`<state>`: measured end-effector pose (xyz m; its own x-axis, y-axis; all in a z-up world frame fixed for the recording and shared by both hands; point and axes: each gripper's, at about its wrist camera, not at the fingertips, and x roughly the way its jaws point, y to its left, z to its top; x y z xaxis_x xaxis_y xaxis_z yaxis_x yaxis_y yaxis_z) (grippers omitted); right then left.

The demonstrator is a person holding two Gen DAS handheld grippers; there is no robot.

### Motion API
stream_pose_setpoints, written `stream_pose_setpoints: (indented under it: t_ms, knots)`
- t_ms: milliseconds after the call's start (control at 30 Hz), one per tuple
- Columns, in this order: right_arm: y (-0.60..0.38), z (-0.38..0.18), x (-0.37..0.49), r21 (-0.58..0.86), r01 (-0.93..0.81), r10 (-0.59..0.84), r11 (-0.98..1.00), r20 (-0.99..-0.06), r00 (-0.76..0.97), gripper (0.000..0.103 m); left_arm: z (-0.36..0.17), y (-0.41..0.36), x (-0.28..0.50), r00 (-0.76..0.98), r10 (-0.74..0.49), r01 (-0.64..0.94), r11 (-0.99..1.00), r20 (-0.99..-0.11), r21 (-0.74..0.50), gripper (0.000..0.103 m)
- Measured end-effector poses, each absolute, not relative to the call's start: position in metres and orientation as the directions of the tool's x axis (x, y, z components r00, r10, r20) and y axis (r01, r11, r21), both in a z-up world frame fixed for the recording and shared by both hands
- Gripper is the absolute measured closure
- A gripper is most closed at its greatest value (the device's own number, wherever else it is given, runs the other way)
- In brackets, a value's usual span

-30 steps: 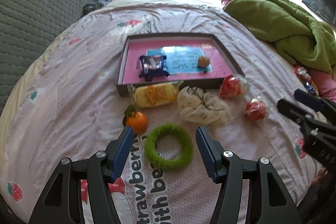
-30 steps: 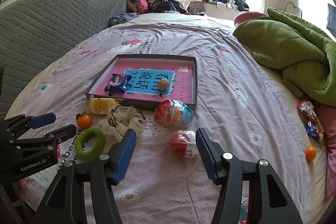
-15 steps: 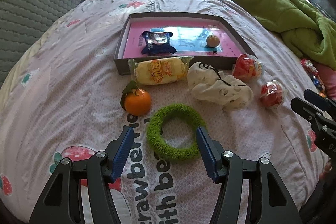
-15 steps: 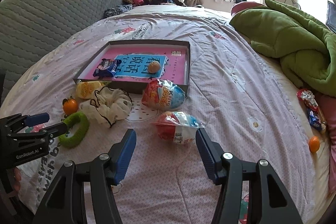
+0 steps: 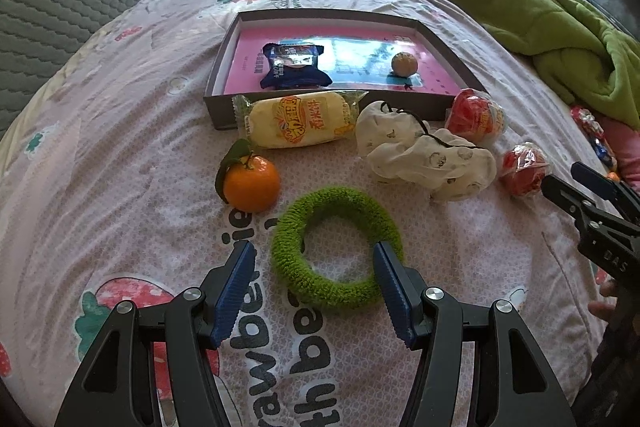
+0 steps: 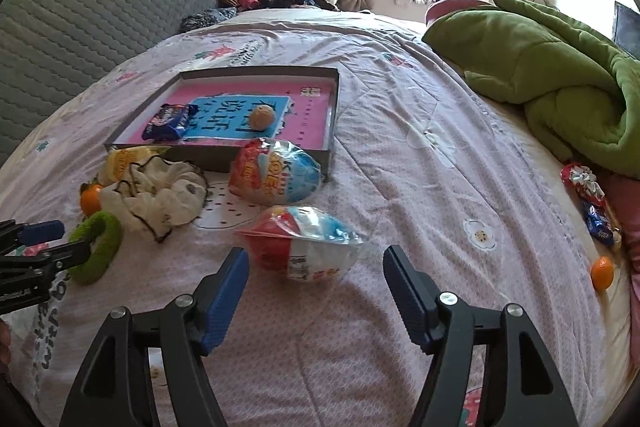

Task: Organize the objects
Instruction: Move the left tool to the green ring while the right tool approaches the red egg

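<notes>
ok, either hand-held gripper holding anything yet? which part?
Nothing held. Left hand-held gripper is open around the green ring; right hand-held gripper, jaws just opening, faces the egg packet.

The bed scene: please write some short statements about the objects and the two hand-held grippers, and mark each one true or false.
1. The green ring lies inside the tray. False: it lies on the bedsheet, in front of the tray.
2. A blue snack packet lies in the tray. True.
3. The left hand-held gripper is shut on the orange. False: it is open, and the orange lies apart from it on the sheet.
4. The right hand-held gripper is open, with nothing in its grip. True; its jaws have just been opening, and the wrapped egg toy lies just ahead of them.
5. The yellow cake packet lies outside the tray, against its front wall. True.
</notes>
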<state>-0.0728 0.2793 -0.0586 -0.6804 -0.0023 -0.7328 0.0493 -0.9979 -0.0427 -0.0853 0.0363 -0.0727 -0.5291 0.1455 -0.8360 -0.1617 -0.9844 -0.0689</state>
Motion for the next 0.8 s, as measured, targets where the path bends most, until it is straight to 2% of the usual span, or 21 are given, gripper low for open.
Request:
stream_pose_setpoints:
  t_ms: [233, 667, 800]
  knots:
    - [0.281, -0.067, -0.081, -0.031, 0.058, -0.017, -0.998, -0.735, -0.678, 0.033, -0.074, 0.036, -0.085, -0.530, 0.152, -0.165, -0.983, -0.834, -0.074, 0.040]
    - [0.264, -0.084, -0.105, -0.133, 0.130, 0.011, -0.983, -0.742, -0.670, 0.033, -0.085, 0.034, -0.097, -0.517, 0.132, -0.117, -0.990, -0.846, -0.082, 0.040]
    - [0.266, -0.087, -0.112, -0.118, 0.131, 0.000, -0.984, -0.742, -0.670, 0.033, -0.092, 0.031, -0.103, -0.508, 0.133, -0.102, -0.990, -0.851, -0.094, 0.040]
